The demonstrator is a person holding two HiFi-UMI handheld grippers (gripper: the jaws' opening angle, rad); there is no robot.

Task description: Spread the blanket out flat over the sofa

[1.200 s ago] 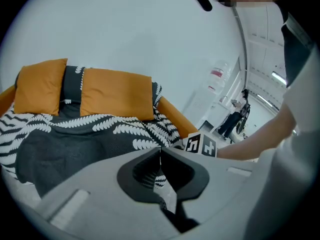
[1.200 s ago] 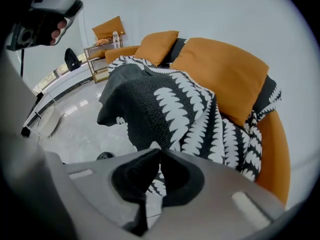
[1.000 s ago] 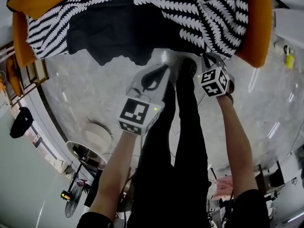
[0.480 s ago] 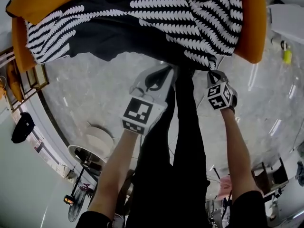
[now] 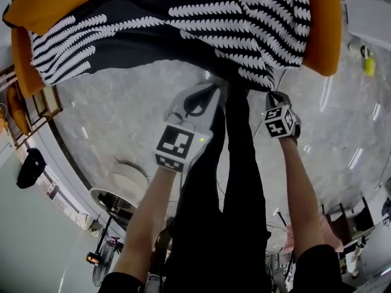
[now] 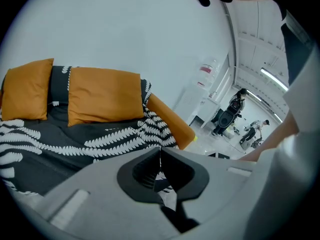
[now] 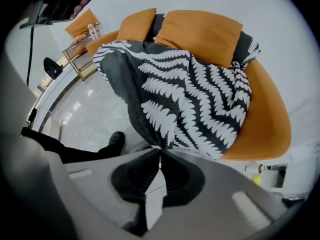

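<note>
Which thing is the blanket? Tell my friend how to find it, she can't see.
Find the big orange sofa against the white wall. Draped over its seat, in front of two plain orange cushions, is the blanket. It is the only patterned thing there: dark grey with rows of white fern leaves.

Floor (image 5: 116,115) before sofa (image 5: 321,35) open, widest on the left. Legs (image 5: 235,182) stand mid-floor, right at the sofa front, blocking low passage across. Sofa arms wall the seat on both sides; cushions (image 7: 200,29) close off the back. Blanket (image 5: 183,23) overhangs the front edge. Rack (image 5: 43,99) far left, well apart.
</note>
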